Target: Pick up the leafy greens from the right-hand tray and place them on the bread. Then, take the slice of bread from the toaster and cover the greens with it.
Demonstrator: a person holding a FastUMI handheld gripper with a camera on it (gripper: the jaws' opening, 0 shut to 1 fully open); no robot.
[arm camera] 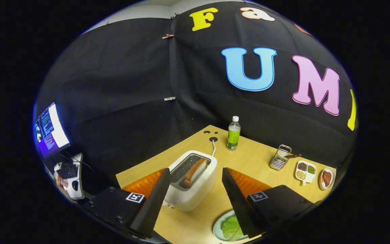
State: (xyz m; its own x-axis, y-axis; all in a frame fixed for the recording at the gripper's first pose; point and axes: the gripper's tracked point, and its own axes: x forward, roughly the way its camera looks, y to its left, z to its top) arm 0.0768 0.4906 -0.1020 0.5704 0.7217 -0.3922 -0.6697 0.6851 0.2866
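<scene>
Tongs (195,200) gape wide, empty; toaster (191,181) at twelve o'clock; we risk tipping it when pulling the bread (195,170).

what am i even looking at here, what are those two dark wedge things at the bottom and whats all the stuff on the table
The camera rides on a hand-held two-finger gripper and looks forward along it. The two wedges are its fingers, spread open and holding nothing.

Below is a wooden table. Between the fingers stands a white toaster with a slice of bread in its slot. Near the right finger sits a plate with leafy greens, partly hidden by that finger. Orange trays lie behind the fingers.

Farther back are a green bottle, a small wire rack, a divided dish of seeds or spices and a small dish with something reddish. A monitor glows off to the left.
</scene>
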